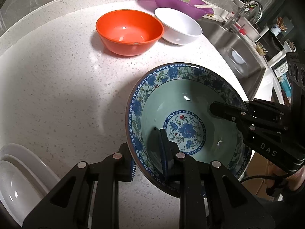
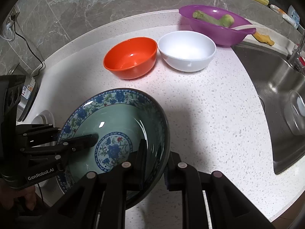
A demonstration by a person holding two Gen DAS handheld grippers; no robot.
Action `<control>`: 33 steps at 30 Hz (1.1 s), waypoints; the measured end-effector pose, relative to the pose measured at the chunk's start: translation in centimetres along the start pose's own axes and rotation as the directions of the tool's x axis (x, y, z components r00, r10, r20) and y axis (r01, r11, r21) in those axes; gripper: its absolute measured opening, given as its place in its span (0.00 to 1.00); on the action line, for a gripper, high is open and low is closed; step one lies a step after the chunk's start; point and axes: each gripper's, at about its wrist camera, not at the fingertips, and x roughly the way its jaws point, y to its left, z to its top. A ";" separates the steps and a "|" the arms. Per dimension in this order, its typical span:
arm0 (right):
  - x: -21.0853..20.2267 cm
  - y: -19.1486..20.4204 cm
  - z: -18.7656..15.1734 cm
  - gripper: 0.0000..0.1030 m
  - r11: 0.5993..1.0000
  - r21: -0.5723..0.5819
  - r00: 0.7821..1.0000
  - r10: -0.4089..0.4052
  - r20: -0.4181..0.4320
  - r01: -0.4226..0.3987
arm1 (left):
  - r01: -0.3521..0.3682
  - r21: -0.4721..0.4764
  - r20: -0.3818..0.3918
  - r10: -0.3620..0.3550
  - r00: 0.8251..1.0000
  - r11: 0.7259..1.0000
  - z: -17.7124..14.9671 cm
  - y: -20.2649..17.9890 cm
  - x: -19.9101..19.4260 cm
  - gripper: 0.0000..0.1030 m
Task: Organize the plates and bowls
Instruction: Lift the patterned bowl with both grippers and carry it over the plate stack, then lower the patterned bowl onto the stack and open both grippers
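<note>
1. The surface (image 2: 219, 114) is white with tiny dark specks, and it has a rounded edge at the back.
2. Behind it is a grey stone wall (image 2: 76, 3). A black cord (image 2: 24, 40) hangs down on the left side of that wall.
3. A shiny metal sink (image 2: 276, 99) sits to the right of the surface, with a tap (image 1: 249, 11) at its back.
4. An orange bowl (image 2: 131, 57) and a white bowl (image 2: 187, 49) stand side by side far back on the surface. I cannot tell if they touch.
5. Behind the white bowl is a purple basin (image 2: 215, 25) with green vegetables (image 2: 213, 19) in it.
6. The big blue flower bowl (image 1: 181, 118) is at the front, tilted, and both grippers hold it.
7. The left gripper (image 1: 150, 156) pinches the near rim, one finger inside the bowl and one outside.
8. The right gripper (image 2: 154, 152) pinches the other side of the rim the same way, its fingers clamped on the wall of the bowl.
9. White plates (image 1: 17, 173) lie at the bottom left in the left view, but the edge of the picture cuts them off.
10. The underside of the flower bowl is hidden, so I cannot tell if it rests on the surface.
11. The small things behind the sink are too blurry to name.
</note>
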 end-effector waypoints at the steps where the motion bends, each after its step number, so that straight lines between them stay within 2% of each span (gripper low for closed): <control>1: 0.1 -0.1 -0.1 0.17 1.000 0.001 1.000 0.002 0.001 -0.002 | -0.002 -0.001 0.001 0.002 1.000 1.000 0.0 0.0 0.1 0.18; 15: 1.3 -0.5 -0.8 0.17 0.999 -0.025 1.000 0.025 0.009 -0.025 | -0.023 -0.015 0.014 0.023 1.000 1.000 -0.5 -0.1 1.4 0.18; 24: 2.0 -0.1 -1.3 0.17 0.998 -0.054 0.999 0.031 0.009 -0.031 | -0.010 -0.036 0.034 0.011 0.999 0.999 -0.5 0.1 1.7 0.20; 26: 2.2 -0.1 -1.4 0.18 0.998 -0.060 0.999 0.036 0.004 -0.036 | -0.011 -0.043 0.028 0.012 1.000 0.999 -0.6 0.2 1.8 0.31; 28: 2.2 0.1 -1.5 0.20 0.997 -0.070 0.999 0.043 0.002 -0.042 | -0.002 -0.052 0.035 0.004 0.999 0.999 -0.6 0.2 1.6 0.57; 30: 2.2 0.4 -1.5 0.22 0.996 -0.078 0.999 0.045 0.005 -0.045 | 0.006 -0.064 0.046 -0.003 0.999 0.998 -0.5 0.3 1.0 0.64; 32: 2.1 0.4 -1.5 0.28 0.995 -0.081 0.999 0.050 0.007 -0.049 | 0.014 -0.074 0.051 -0.011 0.999 0.997 -0.1 0.5 0.2 0.68; 33: 2.0 0.4 -1.4 0.36 0.995 -0.081 0.999 0.051 0.011 -0.050 | 0.019 -0.080 0.059 -0.014 0.998 0.997 0.2 0.5 -0.2 0.72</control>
